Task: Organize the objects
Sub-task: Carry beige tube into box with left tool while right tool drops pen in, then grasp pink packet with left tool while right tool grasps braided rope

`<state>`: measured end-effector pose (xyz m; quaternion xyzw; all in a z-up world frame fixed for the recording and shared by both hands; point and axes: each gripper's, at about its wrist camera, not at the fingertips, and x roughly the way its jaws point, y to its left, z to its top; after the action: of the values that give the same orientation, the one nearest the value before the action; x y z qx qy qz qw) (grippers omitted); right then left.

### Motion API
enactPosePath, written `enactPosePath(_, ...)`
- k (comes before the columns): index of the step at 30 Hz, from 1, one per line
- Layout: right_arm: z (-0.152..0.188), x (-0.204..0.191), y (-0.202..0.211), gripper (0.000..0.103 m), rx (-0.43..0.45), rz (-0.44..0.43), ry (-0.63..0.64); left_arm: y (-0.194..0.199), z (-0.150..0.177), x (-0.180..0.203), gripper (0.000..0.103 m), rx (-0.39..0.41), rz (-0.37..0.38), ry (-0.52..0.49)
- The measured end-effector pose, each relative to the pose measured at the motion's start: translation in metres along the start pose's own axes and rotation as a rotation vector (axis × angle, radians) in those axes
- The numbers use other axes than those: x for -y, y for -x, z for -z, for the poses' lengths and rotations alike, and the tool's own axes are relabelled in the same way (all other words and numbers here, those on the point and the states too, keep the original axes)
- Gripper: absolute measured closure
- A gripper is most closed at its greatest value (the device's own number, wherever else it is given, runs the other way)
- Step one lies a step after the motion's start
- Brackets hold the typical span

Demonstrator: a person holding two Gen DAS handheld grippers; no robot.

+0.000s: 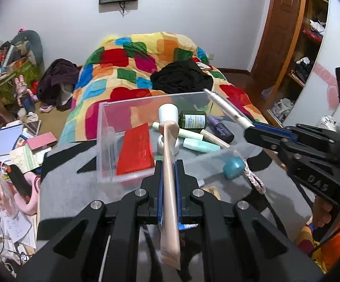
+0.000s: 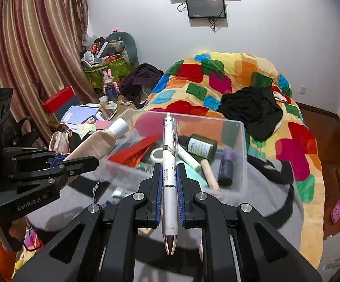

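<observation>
My left gripper (image 1: 169, 166) is shut on a beige tube with a white cap (image 1: 168, 155), whose cap end points at the clear plastic box (image 1: 104, 141). My right gripper (image 2: 169, 171) is shut on a white pen (image 2: 169, 164), metal tip toward the camera. Each gripper shows in the other's view: the right gripper (image 1: 248, 128) with the pen (image 1: 226, 107) over the box's right side, the left gripper (image 2: 92, 161) with the tube (image 2: 97, 144) at its left edge. Inside the box lie a red packet (image 1: 136, 150), a green bottle (image 1: 192, 119), a purple tube (image 1: 220, 131), a mint tube (image 1: 200, 145) and a white jar (image 2: 157, 155).
The box stands on a grey cloth (image 1: 76, 188). A teal cap (image 1: 233, 167) and a braided cord (image 1: 254, 179) lie right of the box. Behind is a bed with a colourful quilt (image 1: 132, 70) and black clothing (image 1: 181, 77). Books and clutter (image 1: 12, 145) fill the left.
</observation>
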<state>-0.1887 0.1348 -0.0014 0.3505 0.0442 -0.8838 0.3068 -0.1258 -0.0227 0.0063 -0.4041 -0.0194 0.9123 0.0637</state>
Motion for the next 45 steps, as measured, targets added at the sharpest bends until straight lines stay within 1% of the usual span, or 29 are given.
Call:
enactPosePath(6, -0.013, 0.007, -0.042, 0.093, -0.085, 0.006, 0.014, -0.028, -0.013, -0.009, 0.095, -0.069, 0.014, 0.006)
enactPosePath(12, -0.014, 0.023, -0.073, 0.093, -0.159, -0.022, -0.026, -0.041, -0.021, -0.011, 0.095, -0.092, 0.018, 0.014)
enactPosePath(15, -0.012, 0.022, -0.078, 0.093, -0.173, -0.031, -0.017, -0.044, -0.022, -0.011, 0.095, -0.106, 0.024, 0.015)
enactPosePath(19, -0.008, 0.017, -0.077, 0.092, -0.181, -0.001, 0.018, -0.041, -0.021, -0.013, 0.094, -0.096, 0.031, 0.014)
enactPosePath(23, -0.008, 0.017, -0.071, 0.090, -0.191, -0.014, 0.021, -0.034, -0.020, -0.013, 0.091, -0.086, 0.030, 0.013)
enactPosePath(25, -0.009, 0.018, -0.066, 0.088, -0.190, -0.023, 0.017, -0.028, -0.019, -0.013, 0.088, -0.071, 0.022, 0.011)
enactPosePath(27, -0.009, 0.019, -0.060, 0.083, -0.180, -0.023, 0.016, -0.019, -0.018, -0.013, 0.076, -0.053, 0.020, 0.013)
enactPosePath(29, -0.008, 0.018, -0.051, 0.078, -0.165, -0.017, 0.021, -0.011, -0.016, -0.013, 0.071, -0.032, 0.014, 0.015)
enactPosePath(30, -0.007, 0.018, -0.046, 0.074, -0.155, -0.011, 0.026, -0.006, -0.015, -0.013, 0.069, -0.021, 0.013, 0.014)
enactPosePath(34, -0.004, 0.017, -0.026, 0.068, -0.117, 0.005, 0.037, 0.010, -0.010, -0.012, 0.065, 0.012, 0.009, 0.009)
enactPosePath(36, -0.002, 0.018, -0.018, 0.065, -0.105, 0.006, 0.033, 0.017, -0.007, -0.010, 0.058, 0.024, 0.004, 0.007)
enactPosePath(37, -0.001, 0.018, -0.013, 0.064, -0.098, 0.004, 0.030, 0.020, -0.005, -0.009, 0.057, 0.031, -0.003, 0.002)
enactPosePath(39, 0.001, 0.018, -0.006, 0.059, -0.085, 0.008, 0.026, 0.025, 0.001, -0.005, 0.051, 0.043, -0.016, -0.014)
enactPosePath(42, 0.007, 0.021, 0.005, 0.050, -0.065, 0.028, 0.024, 0.030, 0.011, -0.002, 0.046, 0.047, -0.020, -0.026)
enactPosePath(45, 0.015, 0.022, 0.014, 0.047, -0.055, 0.043, 0.024, 0.030, 0.023, 0.000, 0.041, 0.037, -0.020, -0.027)
